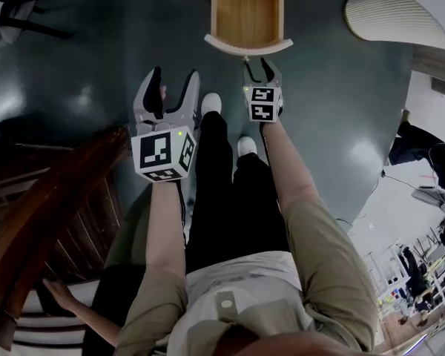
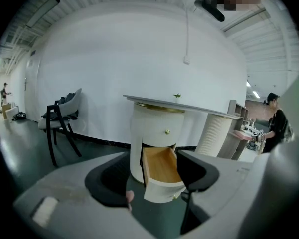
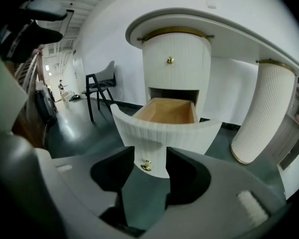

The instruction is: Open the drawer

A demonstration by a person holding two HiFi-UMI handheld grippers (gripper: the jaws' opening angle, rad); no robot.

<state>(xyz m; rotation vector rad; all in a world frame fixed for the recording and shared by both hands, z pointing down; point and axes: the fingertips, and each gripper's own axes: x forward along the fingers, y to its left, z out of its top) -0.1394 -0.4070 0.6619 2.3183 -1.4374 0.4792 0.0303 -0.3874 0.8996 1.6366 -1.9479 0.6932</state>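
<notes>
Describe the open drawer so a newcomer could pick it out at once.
Under the tabletop stands a ribbed white round pedestal. Its lower drawer is pulled out, showing a wooden inside; the upper drawer is shut.

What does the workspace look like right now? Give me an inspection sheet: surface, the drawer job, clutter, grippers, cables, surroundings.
Surface: dark glossy floor.
Job's things: lower drawer pulled out, empty inside; its knob not gripped; upper drawer shut.
Clutter: nothing seen.
Grippers: left gripper open, empty; right gripper open, knob in line between its jaws, untouched.
Cables: thin cord hanging down the wall.
Surroundings: chair, fluted column, wooden railing, person at far right.
</notes>
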